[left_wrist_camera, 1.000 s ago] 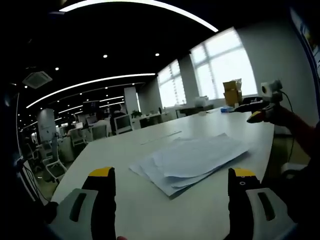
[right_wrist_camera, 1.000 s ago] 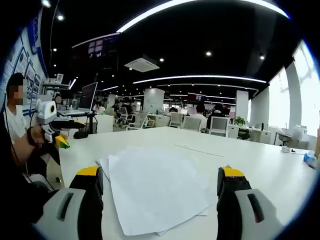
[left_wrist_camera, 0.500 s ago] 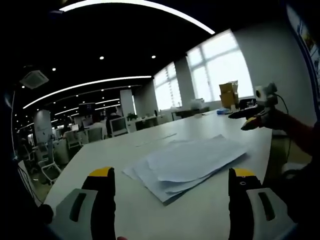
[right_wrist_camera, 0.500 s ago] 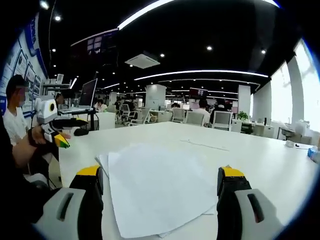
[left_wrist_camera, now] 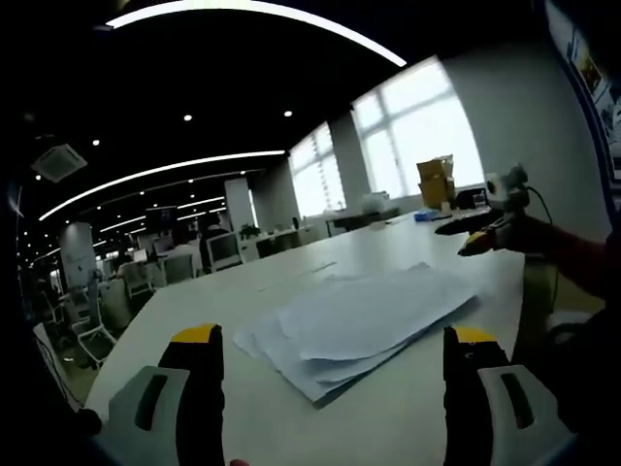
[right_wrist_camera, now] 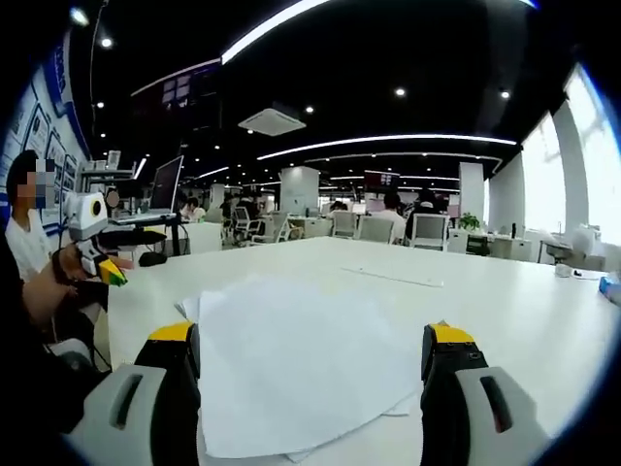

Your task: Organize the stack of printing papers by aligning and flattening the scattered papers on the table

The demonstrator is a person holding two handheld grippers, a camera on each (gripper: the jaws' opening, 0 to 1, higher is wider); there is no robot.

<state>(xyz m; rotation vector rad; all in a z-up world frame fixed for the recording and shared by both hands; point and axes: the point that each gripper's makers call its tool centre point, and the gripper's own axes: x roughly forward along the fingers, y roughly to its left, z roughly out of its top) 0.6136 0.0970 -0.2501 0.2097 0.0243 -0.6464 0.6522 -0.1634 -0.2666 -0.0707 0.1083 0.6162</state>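
A loose, fanned stack of white printing papers lies on the white table, its sheets askew. My left gripper hovers open just short of the near edge of the stack. In the right gripper view the same papers spread between the jaws of my right gripper, which is open and low over the table. The right gripper also appears at the right of the left gripper view, held in a hand. The left gripper appears at the left of the right gripper view.
A cardboard box and small items stand at the table's far end by the windows. A thin strip lies on the table beyond the papers. Office desks, chairs and seated people fill the background. A person stands at the table's left.
Both cameras dropped slightly lower toward the table, so the papers look flatter and closer. The sheets themselves have not moved. Both grippers stay open.
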